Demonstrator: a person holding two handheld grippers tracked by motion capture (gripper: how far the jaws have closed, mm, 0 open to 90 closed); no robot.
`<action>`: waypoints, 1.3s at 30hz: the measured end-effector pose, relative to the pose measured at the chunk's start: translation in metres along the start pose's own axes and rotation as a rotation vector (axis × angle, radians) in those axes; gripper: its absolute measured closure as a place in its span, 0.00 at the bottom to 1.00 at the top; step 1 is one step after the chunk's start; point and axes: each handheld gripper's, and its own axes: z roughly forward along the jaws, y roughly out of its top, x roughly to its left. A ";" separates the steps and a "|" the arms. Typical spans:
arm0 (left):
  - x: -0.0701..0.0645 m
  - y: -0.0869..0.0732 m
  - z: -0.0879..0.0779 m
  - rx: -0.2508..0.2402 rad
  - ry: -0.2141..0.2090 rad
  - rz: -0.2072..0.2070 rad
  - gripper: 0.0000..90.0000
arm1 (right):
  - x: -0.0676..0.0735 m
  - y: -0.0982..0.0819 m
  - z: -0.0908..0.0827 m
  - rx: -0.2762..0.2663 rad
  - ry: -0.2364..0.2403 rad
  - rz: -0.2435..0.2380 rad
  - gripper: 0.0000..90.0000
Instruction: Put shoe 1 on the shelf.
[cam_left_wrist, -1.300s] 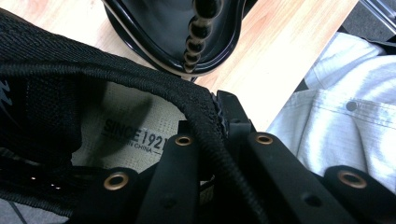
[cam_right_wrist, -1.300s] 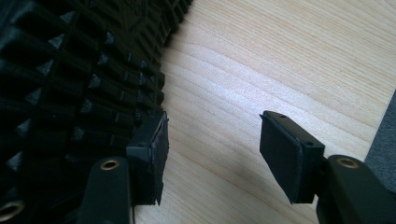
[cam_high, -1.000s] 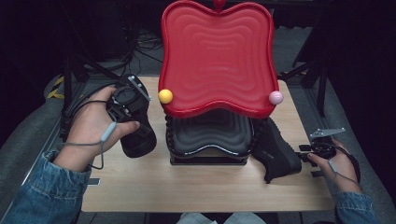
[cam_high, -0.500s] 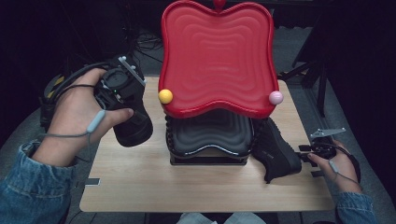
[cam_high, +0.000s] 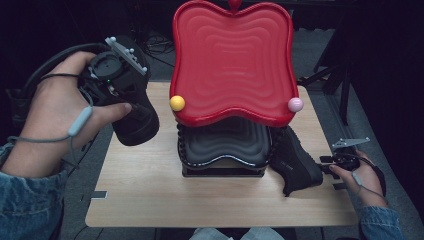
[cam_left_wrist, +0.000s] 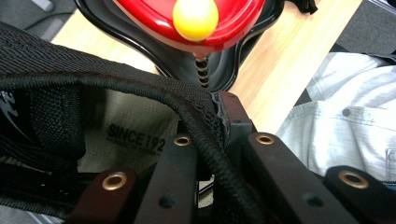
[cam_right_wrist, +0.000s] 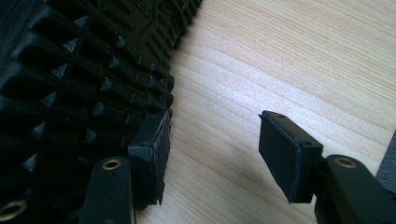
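High view is showing my left hand-held gripper (cam_high: 131, 107) pinching a black shoe (cam_high: 136, 122) above the surface (cam_high: 150, 200); my right hand-held gripper (cam_right_wrist: 212, 149), jaws spread, is lying beside the second shoe (cam_high: 295, 162), its toe hidden behind the black tray (cam_high: 225, 145)

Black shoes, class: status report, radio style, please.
Left gripper shut on lifted shoe. Right gripper open beside second shoe lying on table. Red tray stand between them.

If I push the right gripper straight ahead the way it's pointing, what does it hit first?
Probably bare table: between the open jaws of the right gripper only wood shows. The treaded sole of the black shoe lies beside its left jaw, so that jaw would likely scrape it. Depth is unclear.
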 end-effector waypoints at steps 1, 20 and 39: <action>-0.001 0.001 -0.001 -0.003 0.004 -0.002 0.96 | 0.000 0.000 -0.001 -0.005 -0.002 0.005 0.49; -0.021 0.047 -0.028 -0.003 0.007 0.094 0.96 | -0.004 -0.007 -0.008 -0.028 -0.002 0.034 0.49; -0.042 0.111 -0.016 -0.043 0.030 0.222 0.97 | -0.010 -0.010 -0.008 -0.046 0.008 0.051 0.49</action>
